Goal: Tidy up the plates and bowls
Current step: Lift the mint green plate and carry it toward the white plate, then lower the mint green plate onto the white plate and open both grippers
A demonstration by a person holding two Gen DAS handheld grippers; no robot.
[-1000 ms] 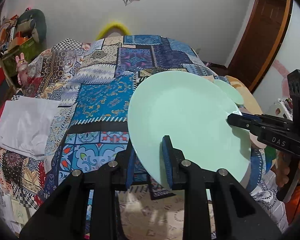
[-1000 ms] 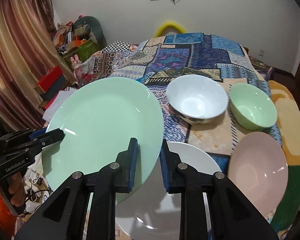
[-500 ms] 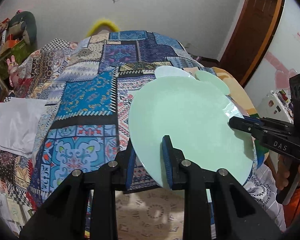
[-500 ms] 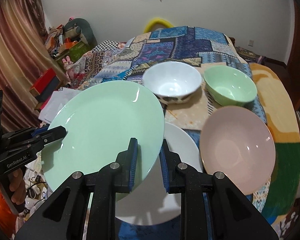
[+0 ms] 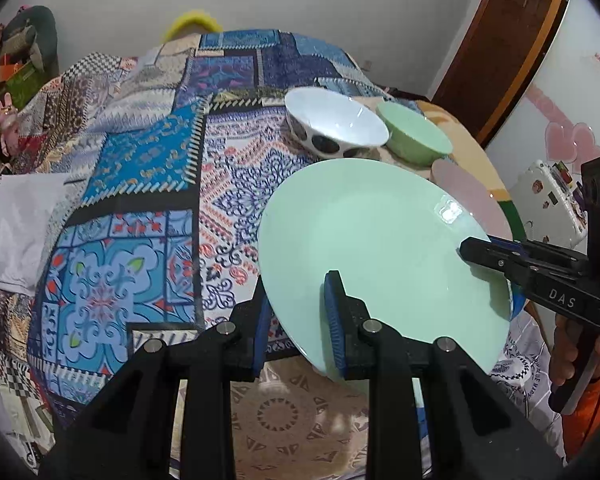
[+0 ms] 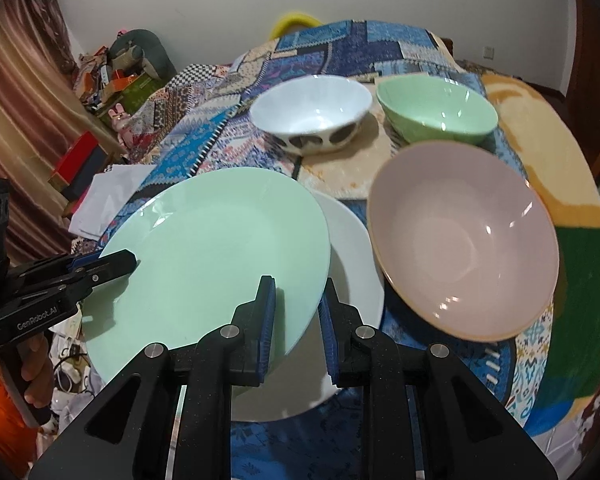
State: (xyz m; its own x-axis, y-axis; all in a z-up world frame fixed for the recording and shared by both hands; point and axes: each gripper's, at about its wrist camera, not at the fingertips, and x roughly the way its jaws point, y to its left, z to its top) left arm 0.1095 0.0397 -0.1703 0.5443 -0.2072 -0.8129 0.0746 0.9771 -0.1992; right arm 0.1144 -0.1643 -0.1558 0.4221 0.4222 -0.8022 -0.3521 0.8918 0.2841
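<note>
We see a plate (image 6: pixel 212 256) held above the patchwork cloth (image 5: pixel 140 208), overlapping a second plate (image 6: pixel 356 280) beneath it. Right of both lies a wide bowl (image 6: pixel 464 240); behind them two smaller bowls (image 6: pixel 312 108) (image 6: pixel 436 108) sit side by side.

Your right side is crowded: pink bowl (image 6: pixel 464 240) sits just beside the white plate (image 6: pixel 352 264), white bowl (image 6: pixel 310 110) and green bowl (image 6: pixel 436 108) behind them. To your left, the patchwork cloth (image 5: pixel 140 200) lies bare, offering passage.
</note>
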